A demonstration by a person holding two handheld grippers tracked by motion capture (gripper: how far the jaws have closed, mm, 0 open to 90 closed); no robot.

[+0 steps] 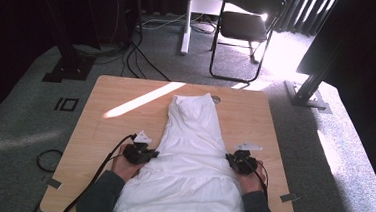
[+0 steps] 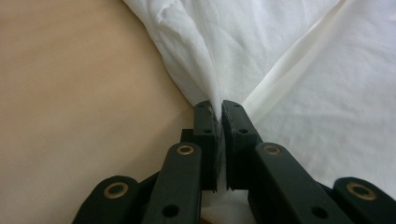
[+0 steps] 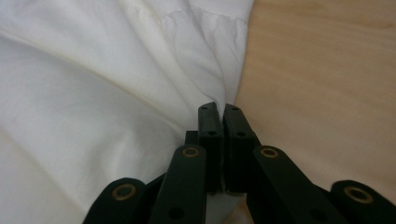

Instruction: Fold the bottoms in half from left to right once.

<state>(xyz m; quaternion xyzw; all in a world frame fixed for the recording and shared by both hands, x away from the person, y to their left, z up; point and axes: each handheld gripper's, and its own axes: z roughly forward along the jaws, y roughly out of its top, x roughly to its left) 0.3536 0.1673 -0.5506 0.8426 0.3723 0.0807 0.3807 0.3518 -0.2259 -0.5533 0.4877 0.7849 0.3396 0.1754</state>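
Observation:
A white garment [image 1: 191, 151] lies lengthwise down the middle of the wooden table [image 1: 104, 125], narrow at the far end and wide toward the person. My left gripper [image 1: 148, 154] pinches the garment's left edge; in the left gripper view its jaws stand shut on a fold of white cloth [image 2: 210, 70], and the left gripper [image 2: 219, 106] pulls the cloth into taut creases. My right gripper [image 1: 232, 159] holds the right edge. In the right gripper view the right gripper [image 3: 221, 108] is shut on the white cloth [image 3: 140, 79] beside bare wood [image 3: 322, 84].
A strip of sunlight [image 1: 141, 99] crosses the table's far left part. Beyond the table stand a black folding chair [image 1: 247, 25] and a white post [image 1: 187, 20]. Cables [image 1: 101, 165] trail from the left gripper over the near left of the table.

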